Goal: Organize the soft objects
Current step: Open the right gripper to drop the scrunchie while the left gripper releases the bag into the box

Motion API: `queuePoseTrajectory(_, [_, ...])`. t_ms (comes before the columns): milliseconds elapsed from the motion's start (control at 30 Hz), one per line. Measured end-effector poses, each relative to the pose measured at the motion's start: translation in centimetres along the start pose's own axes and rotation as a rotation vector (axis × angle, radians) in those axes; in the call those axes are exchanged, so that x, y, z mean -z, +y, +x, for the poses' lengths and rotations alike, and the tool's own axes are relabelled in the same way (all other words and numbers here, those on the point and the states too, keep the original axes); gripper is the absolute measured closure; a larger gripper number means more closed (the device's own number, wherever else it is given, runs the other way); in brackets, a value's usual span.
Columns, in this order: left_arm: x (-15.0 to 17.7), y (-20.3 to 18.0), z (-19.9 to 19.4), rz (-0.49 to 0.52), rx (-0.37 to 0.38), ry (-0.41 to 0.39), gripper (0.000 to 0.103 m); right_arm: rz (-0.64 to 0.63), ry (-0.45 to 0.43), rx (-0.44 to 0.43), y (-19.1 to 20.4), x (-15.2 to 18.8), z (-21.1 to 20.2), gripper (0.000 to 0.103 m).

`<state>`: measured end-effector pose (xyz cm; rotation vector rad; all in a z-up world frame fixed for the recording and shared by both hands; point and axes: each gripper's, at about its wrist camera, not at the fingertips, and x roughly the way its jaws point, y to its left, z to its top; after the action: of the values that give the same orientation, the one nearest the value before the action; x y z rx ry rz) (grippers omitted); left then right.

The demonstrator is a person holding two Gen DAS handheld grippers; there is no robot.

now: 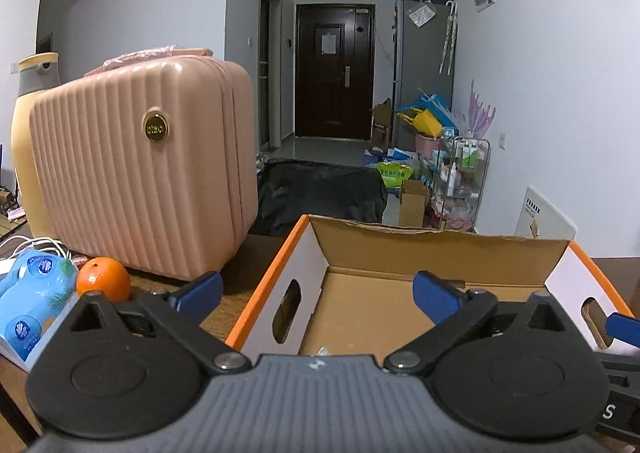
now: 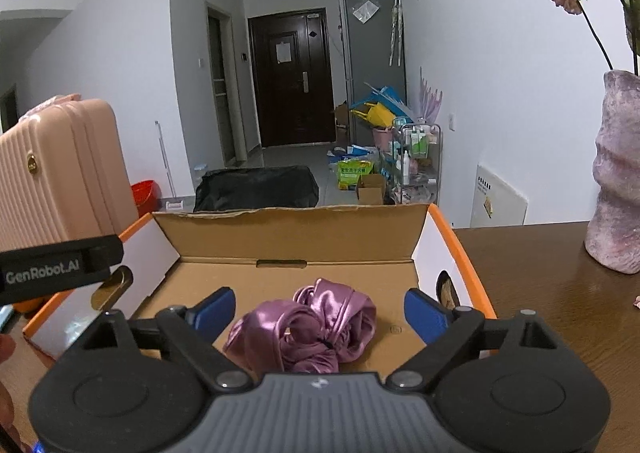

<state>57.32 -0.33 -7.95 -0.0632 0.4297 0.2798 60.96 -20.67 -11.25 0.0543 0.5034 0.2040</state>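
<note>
Purple cloth (image 2: 308, 327) lies bunched on floor of box (image 2: 296, 233) — drop step looks done. Right gripper (image 2: 320, 311) spread wide above cloth, holds nothing. Left gripper (image 1: 318, 293) spread too, over box's left side. Next — probably fetch another soft thing outside box.

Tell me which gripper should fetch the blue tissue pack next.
Left, probably. The left gripper is open and empty, and the tissue pack lies just off its left side beside the orange. The right gripper hangs over the purple cloth.
</note>
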Motion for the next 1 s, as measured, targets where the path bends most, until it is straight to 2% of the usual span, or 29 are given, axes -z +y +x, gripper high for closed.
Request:
queuePoseTrajectory(300, [0.1,0.5,0.1,-0.026,-0.002,0.006,0.000,0.009,0.006,0.001,-0.2,0.0,0.1,0.010])
queuePoseTrajectory(400, [0.4,0.6,-0.3,-0.028,-0.025,-0.015,0.000,0.015,0.005,0.002,-0.4,0.0,0.0,0.010])
queuePoseTrajectory(533, [0.3,0.8,-1.1,-0.033,-0.008,-0.045,0.000,0.022,-0.022,0.026,-0.7,0.0,-0.5,0.009])
queuePoseTrajectory(733, [0.7,0.9,-2.7,0.015,-0.014,-0.095,0.000,0.020,-0.061,0.082,-1.4,0.0,-1.5,0.009])
queuePoseTrajectory(1000, [1.8,2.6,-4.7,0.067,-0.010,-0.118,0.000,-0.049,-0.030,0.069,-0.9,0.8,-2.2,0.009])
